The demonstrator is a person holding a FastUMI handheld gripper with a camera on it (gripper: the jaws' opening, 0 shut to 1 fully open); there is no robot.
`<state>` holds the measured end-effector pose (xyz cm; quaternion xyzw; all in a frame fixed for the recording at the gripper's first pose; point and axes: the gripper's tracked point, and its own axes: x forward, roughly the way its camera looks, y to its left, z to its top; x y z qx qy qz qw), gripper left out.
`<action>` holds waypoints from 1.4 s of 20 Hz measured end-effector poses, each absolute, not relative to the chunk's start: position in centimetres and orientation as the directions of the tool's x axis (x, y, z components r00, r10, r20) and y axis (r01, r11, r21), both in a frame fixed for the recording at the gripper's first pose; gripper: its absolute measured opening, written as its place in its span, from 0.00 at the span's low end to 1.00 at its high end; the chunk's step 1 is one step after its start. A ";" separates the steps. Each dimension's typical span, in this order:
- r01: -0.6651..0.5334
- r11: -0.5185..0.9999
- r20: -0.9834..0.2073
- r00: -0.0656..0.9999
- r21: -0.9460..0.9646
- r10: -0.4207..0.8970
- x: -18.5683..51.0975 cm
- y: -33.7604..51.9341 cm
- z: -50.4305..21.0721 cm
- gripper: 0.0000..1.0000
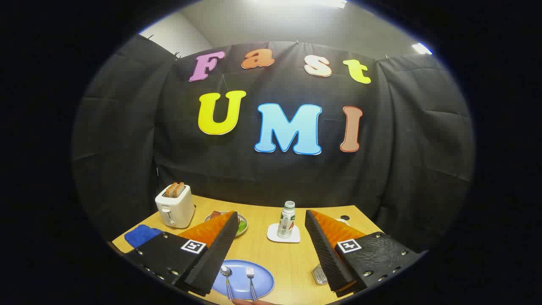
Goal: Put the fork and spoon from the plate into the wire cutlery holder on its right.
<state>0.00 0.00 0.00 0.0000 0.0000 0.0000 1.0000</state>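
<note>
Gripper view: I have the gripper (271, 237) held high over the near edge of the wooden table (292, 262), its 2 fingers spread wide apart with nothing between them. The blue plate (260, 281) sits low and near, just inside the left finger; the spoon (226, 275) lies on its left half and the fork (250, 275) beside it on the right, both with striped handles pointing toward me. The wire cutlery holder (319, 274) is to the plate's right, mostly hidden behind the right finger. Farther off stand a bottle (287, 219) on a white coaster (275, 235), a toaster (174, 207) at far left with a blue cloth (139, 235) nearer, and a small dish of food (242, 224).

I judge nothing is picked yet; to do the 1st grasp well I would tip the fingers down, centre 1 handle between them across its width, and close near the handle's middle so the utensil hangs balanced; I would take the fork first, being nearer the holder.
</note>
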 end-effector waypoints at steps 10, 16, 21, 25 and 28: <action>0.002 1.000 -0.009 1.000 -0.010 -0.002 -0.5 -0.2 -0.4 0.97; -0.017 0.999 -0.023 1.000 -0.028 0.016 -0.5 0.2 -1.1 0.97; -0.046 0.998 -0.100 0.994 -0.042 0.042 0.2 0.8 -3.5 0.97; -0.081 0.995 -0.210 0.975 -0.055 0.068 0.5 1.5 -6.9 0.97; -0.112 0.991 -0.281 0.956 -0.073 0.088 0.8 2.1 -10.2 0.97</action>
